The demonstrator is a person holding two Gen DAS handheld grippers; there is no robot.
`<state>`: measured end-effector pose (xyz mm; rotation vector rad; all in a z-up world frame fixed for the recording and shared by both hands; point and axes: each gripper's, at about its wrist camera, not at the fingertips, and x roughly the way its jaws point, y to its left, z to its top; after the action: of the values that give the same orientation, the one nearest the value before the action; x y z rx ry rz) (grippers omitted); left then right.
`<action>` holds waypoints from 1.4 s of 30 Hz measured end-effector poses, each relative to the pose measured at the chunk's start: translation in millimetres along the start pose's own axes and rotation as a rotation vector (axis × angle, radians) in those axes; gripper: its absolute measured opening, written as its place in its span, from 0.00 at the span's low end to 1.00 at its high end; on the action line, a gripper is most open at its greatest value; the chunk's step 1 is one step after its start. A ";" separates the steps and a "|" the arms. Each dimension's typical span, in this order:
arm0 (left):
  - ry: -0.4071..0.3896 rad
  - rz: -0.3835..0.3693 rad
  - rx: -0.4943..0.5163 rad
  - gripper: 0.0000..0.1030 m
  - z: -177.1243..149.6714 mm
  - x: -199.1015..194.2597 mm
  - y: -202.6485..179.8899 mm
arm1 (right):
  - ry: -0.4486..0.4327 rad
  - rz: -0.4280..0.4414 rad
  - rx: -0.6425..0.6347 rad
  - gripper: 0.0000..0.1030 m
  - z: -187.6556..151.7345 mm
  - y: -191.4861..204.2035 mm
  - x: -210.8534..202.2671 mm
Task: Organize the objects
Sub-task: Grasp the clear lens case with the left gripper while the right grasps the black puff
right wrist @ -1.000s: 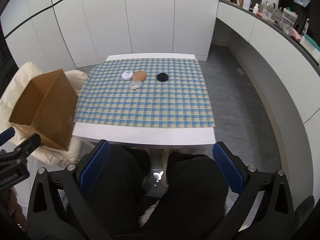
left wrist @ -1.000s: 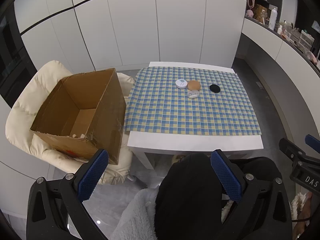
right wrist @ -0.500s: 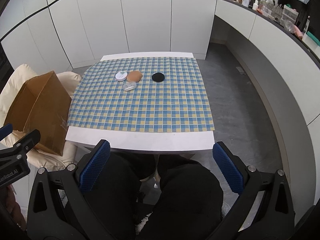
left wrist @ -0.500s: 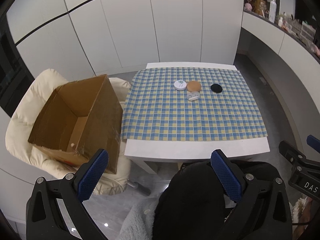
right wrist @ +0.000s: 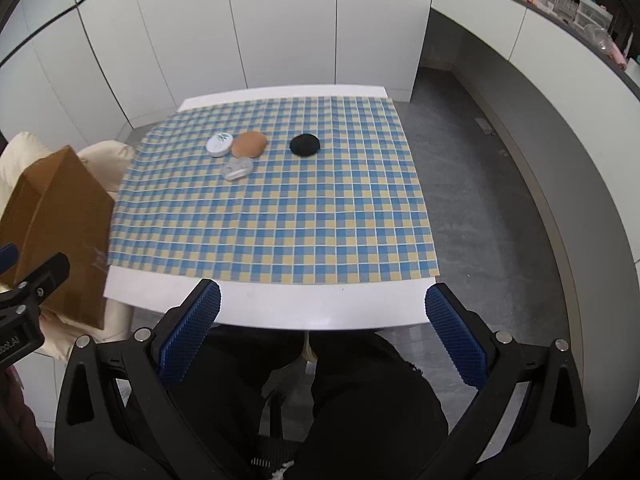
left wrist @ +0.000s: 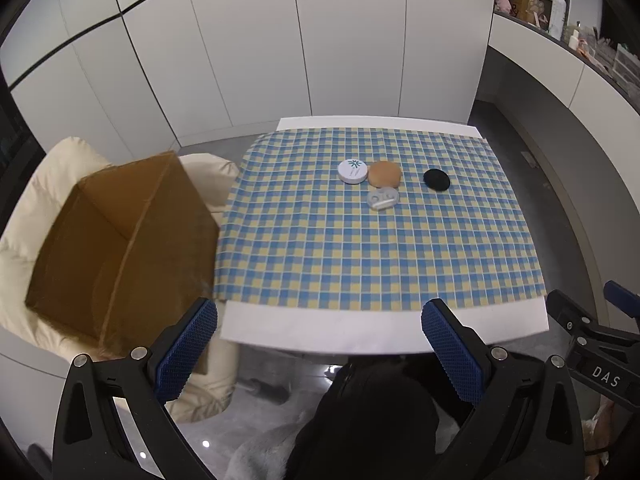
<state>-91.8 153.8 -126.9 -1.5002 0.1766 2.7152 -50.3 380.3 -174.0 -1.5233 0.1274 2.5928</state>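
On the checked cloth (left wrist: 360,248), far half: white tin (left wrist: 352,171), tan puff (left wrist: 384,174), clear case (left wrist: 383,199) clustered, touching; black disc (left wrist: 436,179) apart to the right. Sat well ahead of left gripper (left wrist: 318,344) and right gripper (right wrist: 322,322), both wide open, empty. Roughly equidistant. All round-ish, flat, no clear long axis. Open cardboard box (left wrist: 120,240) off left.
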 end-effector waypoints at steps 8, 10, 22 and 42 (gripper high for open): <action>0.041 0.012 0.031 0.99 25.6 64.8 -20.4 | 0.046 -0.004 0.039 1.00 38.1 -15.7 65.7; 0.044 0.008 0.028 0.99 34.4 81.2 -23.9 | 0.050 0.004 0.043 1.00 48.2 -18.4 82.0; 0.104 -0.051 -0.012 0.99 76.2 188.5 -46.4 | -0.014 0.106 -0.019 1.00 104.0 -9.0 188.4; 0.237 -0.075 -0.085 0.98 97.3 317.5 -77.8 | -0.081 0.079 -0.254 0.48 148.8 41.1 306.1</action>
<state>-336.4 234.5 -350.5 -1.8115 0.0103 2.5111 -332.4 381.9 -368.8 -1.5135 -0.1591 2.8185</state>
